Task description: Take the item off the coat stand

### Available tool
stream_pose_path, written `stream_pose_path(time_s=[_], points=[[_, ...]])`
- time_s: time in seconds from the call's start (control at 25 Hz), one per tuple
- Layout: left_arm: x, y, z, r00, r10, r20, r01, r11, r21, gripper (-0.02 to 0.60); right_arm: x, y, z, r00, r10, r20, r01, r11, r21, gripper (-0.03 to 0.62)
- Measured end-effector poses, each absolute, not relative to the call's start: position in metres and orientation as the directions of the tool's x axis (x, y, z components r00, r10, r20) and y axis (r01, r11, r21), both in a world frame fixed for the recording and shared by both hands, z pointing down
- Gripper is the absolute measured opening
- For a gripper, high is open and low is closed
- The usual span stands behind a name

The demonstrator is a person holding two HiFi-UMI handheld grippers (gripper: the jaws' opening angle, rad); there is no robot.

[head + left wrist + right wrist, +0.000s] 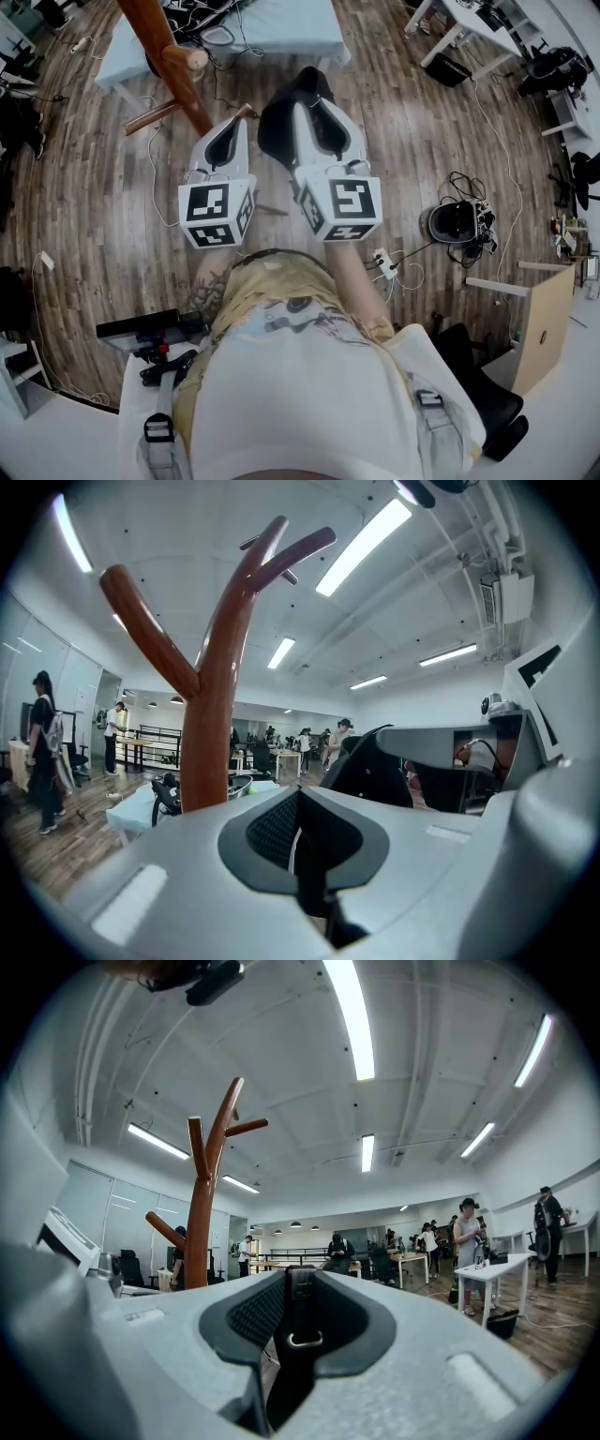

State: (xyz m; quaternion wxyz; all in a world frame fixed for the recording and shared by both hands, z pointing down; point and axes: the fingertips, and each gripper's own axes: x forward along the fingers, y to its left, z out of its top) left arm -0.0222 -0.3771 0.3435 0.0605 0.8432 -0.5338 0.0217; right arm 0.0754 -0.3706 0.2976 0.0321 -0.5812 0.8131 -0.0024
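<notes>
The brown wooden coat stand [173, 56] rises at the upper left, its pegs bare where I can see them. My right gripper [317, 103] is to its right, shut on a black strap [300, 1312] with a metal ring, and the black item [277, 122] hangs from it, clear of the stand. In the left gripper view the black item [370, 771] shows to the right of the stand trunk [206, 733]. My left gripper [236, 127] is beside the trunk, jaws together with nothing visible between them. In the right gripper view the stand [199, 1232] is off to the left.
A pale blue table [272, 28] stands behind the stand. Cables, a power strip [384, 262] and a black round device [455, 220] lie on the wood floor to the right. A wooden box [544, 323] is at the right. People stand at desks in the distance.
</notes>
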Motion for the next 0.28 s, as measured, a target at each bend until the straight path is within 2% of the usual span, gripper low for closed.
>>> stream_pose_path(time_s=[0.28], points=[[-0.0272, -0.3797, 0.3454, 0.418, -0.902, 0.107, -0.908, -0.411, 0.083, 0.002, 0.0750, -0.3742, 0.2996, -0.320, -0.946, -0.042, -0.946, 0.322, -0.045, 0.092]])
